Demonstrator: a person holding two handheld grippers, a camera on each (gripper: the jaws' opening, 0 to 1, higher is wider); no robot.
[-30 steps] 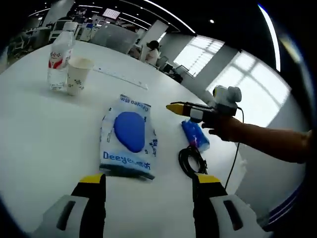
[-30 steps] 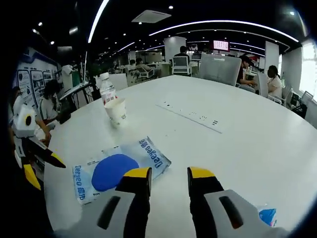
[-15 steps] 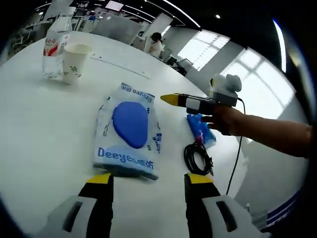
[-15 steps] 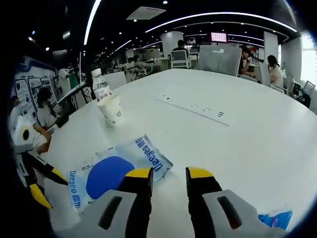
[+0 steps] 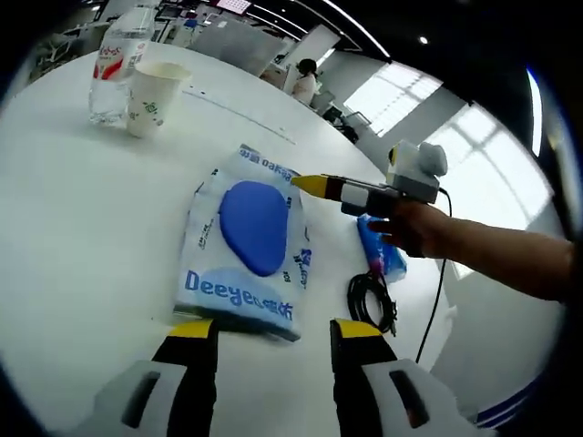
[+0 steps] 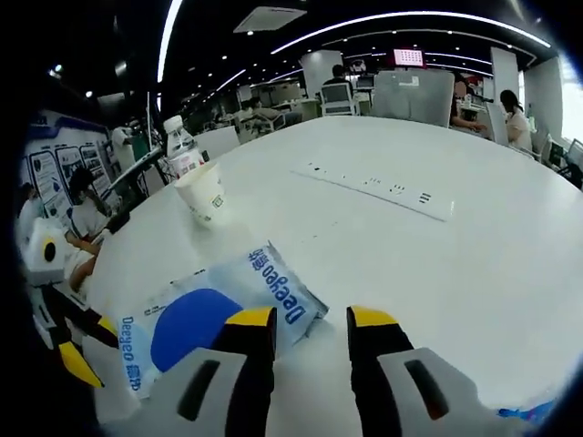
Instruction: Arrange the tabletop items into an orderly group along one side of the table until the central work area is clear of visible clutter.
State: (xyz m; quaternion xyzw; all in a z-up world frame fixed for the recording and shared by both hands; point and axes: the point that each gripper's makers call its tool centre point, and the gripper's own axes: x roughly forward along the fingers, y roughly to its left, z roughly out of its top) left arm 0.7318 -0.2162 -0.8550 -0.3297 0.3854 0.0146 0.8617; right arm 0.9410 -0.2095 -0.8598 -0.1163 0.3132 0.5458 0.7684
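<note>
My left gripper [image 5: 265, 332] hangs just short of the near edge of the blue-and-white packet [image 5: 248, 246] that lies flat on the white table [image 5: 82, 228], its jaws parted to a moderate gap and holding nothing; my right gripper [image 6: 311, 319] comes at the same packet from the other side, jaws likewise parted and empty, yellow tips over the packet's corner, though I cannot tell if they touch it; the water bottle [image 5: 114, 56] and the paper cup [image 5: 150, 85] stand touching or nearly so at the far side of the table, well apart from the packet, which I judge is where the group should form; a small blue pouch [image 5: 383, 255] and a coiled black cable [image 5: 373, 300] lie just beside each other near the table's edge, under my right hand [image 5: 410, 228]; the risk I see is in the packet itself, which is thin, slack and slippery; jaws closing on its edge may pinch only film and let it slide out, or push it along the table instead of taking it; with both grippers converging on one item, they may also knock each other; and a careless sweep could nudge the cable or pouch off the edge.
</note>
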